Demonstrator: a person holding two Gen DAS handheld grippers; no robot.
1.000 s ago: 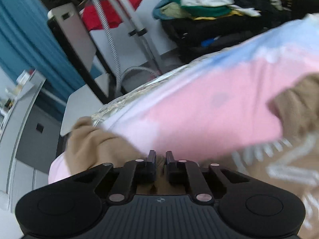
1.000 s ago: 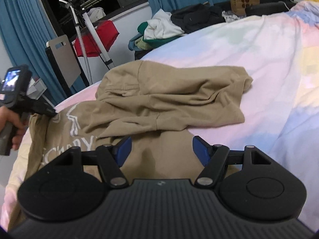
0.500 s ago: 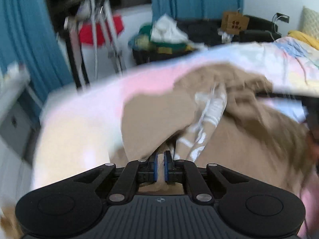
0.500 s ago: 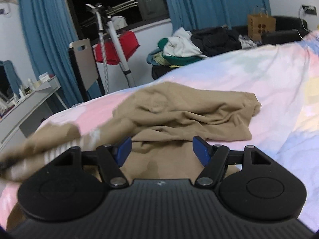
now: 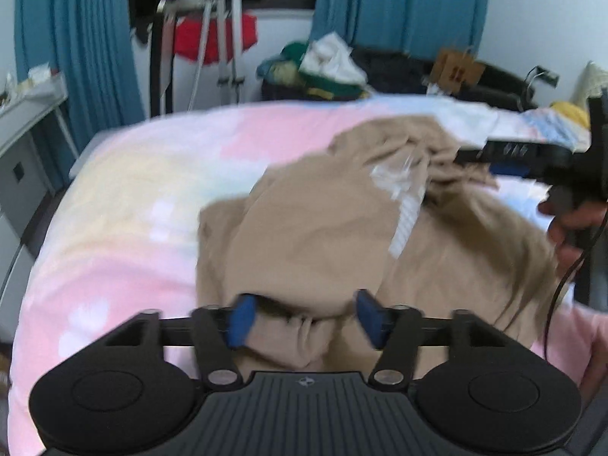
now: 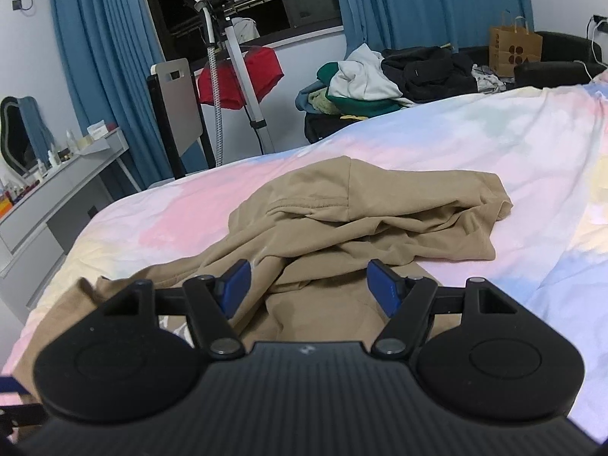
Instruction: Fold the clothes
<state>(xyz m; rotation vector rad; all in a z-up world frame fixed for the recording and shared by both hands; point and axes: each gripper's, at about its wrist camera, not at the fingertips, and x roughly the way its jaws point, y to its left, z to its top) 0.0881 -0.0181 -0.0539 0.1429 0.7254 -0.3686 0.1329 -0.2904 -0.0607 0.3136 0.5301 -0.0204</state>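
A tan garment (image 5: 311,235) with white print lies rumpled on the pastel bed cover (image 5: 133,190), one side folded over onto its middle. My left gripper (image 5: 304,315) hangs just above its near edge. The jaws are opening, and a fold of tan cloth sits loose between the blue pads without being pressed. The right wrist view shows the same tan garment (image 6: 361,209) bunched ahead of my right gripper (image 6: 309,285), which is open over the cloth and holds nothing. In the left wrist view the right gripper (image 5: 509,163) and the hand (image 5: 570,224) holding it reach in from the right.
Past the bed's far edge are a heap of clothes (image 6: 380,79), a garment steamer stand (image 6: 235,57) with a red cloth, a chair back (image 6: 178,106) and a paper bag (image 6: 513,49). A grey desk (image 6: 57,178) runs along the left.
My left gripper swept across the bed from the left edge with tan cloth pinched in it, laid that side over the garment, then its jaws spread and let go. The right gripper rose slightly.
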